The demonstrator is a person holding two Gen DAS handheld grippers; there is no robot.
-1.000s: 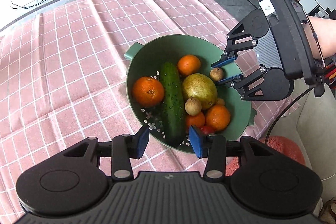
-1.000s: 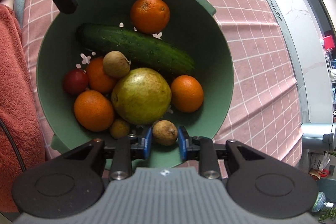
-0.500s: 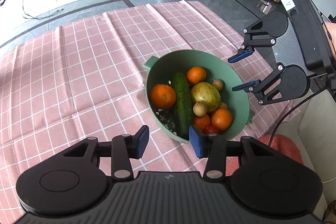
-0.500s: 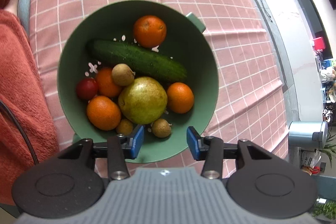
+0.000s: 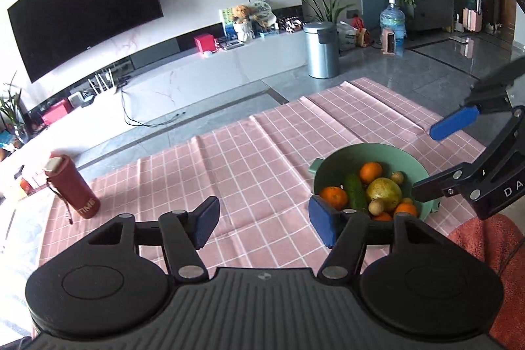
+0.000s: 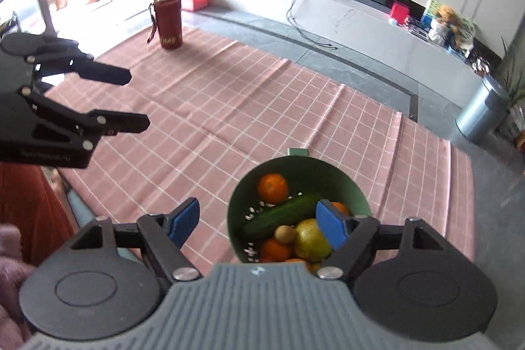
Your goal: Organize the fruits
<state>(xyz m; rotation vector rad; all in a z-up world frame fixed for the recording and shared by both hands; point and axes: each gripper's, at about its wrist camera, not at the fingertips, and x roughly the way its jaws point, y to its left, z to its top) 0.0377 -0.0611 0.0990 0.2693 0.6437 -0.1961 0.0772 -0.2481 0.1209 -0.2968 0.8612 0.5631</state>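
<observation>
A green bowl point(image 5: 341, 158) stands near the table's near right edge and holds several oranges point(image 5: 370, 172), a cucumber point(image 5: 356, 196), a yellow-green pear point(image 5: 384, 193) and small brown fruits point(image 5: 376, 205). It also shows in the right wrist view point(image 6: 305, 168). My left gripper point(image 5: 264, 223) is open and empty, raised left of the bowl. My right gripper point(image 6: 259, 223) is open and empty, raised above the bowl's near side. The right gripper point(image 5: 439, 153) also shows in the left wrist view, and the left gripper point(image 6: 137, 99) in the right wrist view.
A pink checked cloth point(image 5: 229, 159) covers the table. A dark red bottle point(image 5: 73, 187) stands at the far left corner point(image 6: 168, 20). An orange-red towel point(image 5: 485, 238) lies at the near right. A TV wall, low cabinet and metal bin point(image 5: 321, 50) are behind.
Both grippers have pulled up and back from the bowl and opened wider. The right gripper let go of the small brown fruit, which lies in the bowl.
</observation>
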